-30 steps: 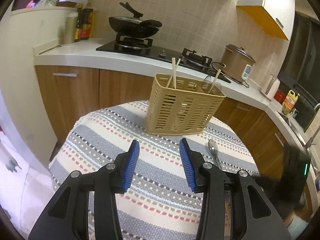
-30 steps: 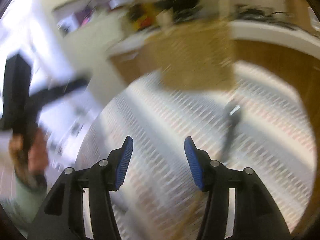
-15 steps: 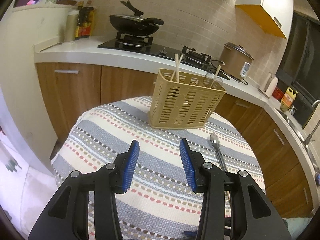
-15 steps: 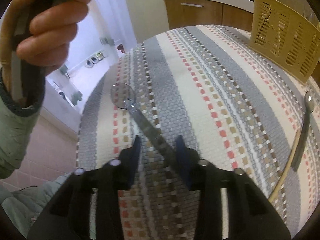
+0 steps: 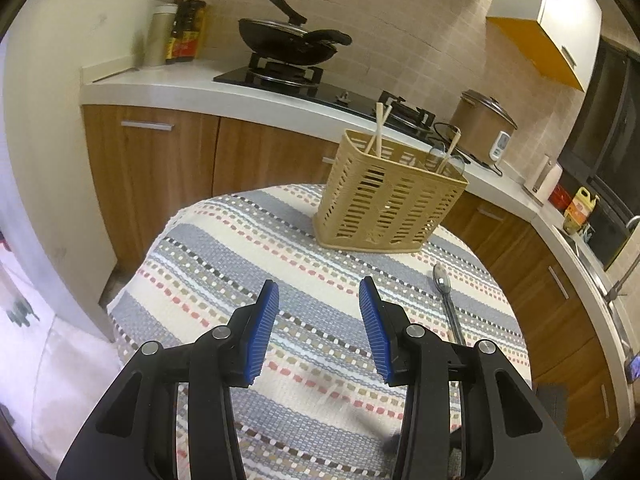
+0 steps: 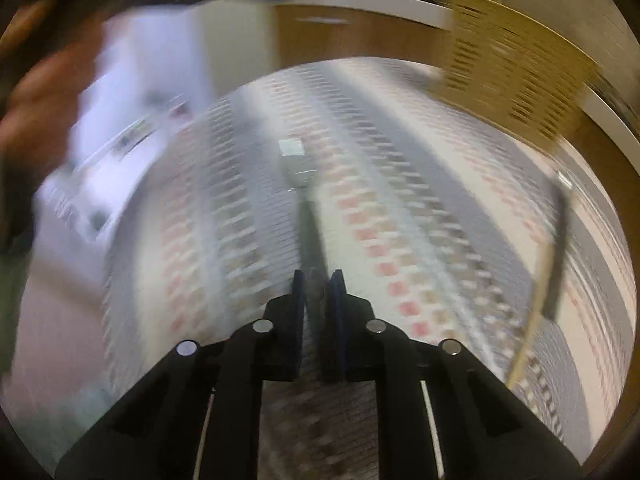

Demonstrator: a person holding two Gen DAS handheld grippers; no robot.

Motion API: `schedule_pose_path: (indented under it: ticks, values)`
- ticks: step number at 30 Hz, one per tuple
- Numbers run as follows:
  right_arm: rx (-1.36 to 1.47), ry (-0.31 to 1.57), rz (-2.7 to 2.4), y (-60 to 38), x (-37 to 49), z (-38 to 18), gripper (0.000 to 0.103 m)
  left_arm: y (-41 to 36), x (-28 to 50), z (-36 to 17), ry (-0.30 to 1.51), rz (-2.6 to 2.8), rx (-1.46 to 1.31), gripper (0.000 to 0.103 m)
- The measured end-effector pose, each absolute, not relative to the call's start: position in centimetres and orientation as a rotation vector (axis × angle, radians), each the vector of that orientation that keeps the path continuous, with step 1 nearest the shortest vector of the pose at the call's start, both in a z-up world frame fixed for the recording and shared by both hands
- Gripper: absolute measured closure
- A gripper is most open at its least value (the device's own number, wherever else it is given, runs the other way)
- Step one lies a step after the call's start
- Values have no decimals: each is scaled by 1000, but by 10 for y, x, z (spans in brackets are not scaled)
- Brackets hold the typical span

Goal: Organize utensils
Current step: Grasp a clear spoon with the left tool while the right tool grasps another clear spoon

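Note:
A tan slotted basket (image 5: pixel 384 208) stands at the far side of the round table, with chopsticks (image 5: pixel 378 128) sticking out of it. My left gripper (image 5: pixel 318 286) hovers open over the striped cloth (image 5: pixel 240 260) with nothing between its pads. A metal spoon (image 5: pixel 446 292) lies to its right. The right wrist view is blurred. There my right gripper (image 6: pixel 318 276) is closing, its pads against the handle of a second spoon (image 6: pixel 300 176) that points away from me. At the right edge lie the other spoon (image 6: pixel 560 240) and a chopstick (image 6: pixel 528 332), below the basket (image 6: pixel 516 80).
Behind the table runs a counter with wooden cabinets (image 5: pixel 168 160), a stove with a black wok (image 5: pixel 288 44), bottles (image 5: pixel 184 28) and a rice cooker (image 5: pixel 484 124). A person's hand (image 6: pixel 36 92) shows blurred at the left of the right wrist view.
My right gripper came down over a spoon on the cloth and its jaws narrowed onto the handle. The left gripper drifted slightly and kept the same gap.

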State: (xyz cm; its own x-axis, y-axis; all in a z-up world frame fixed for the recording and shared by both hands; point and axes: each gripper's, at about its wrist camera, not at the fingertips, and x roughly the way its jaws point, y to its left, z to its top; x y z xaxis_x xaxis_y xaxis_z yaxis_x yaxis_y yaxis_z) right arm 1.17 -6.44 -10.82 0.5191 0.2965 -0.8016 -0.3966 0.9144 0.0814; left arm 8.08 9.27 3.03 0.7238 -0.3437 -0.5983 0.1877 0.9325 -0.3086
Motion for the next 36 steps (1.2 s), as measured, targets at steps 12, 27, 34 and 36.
schedule_pose_path:
  ticks: [12,27,34,36]
  values:
    - [307,957,333,-138,34,-95,84,55,98,-34,981,-410,-324,62]
    - [241,1138,221,-226,165,-90,78,-21,105,-66,1042,-310,42,92]
    - [148,1178,212,-211,182,-101,79,-8,106,-64,1039,-351,19,92]
    - [126,1173,200,-210,181,-101,83,-10,107,-65,1034,-349,21,92]
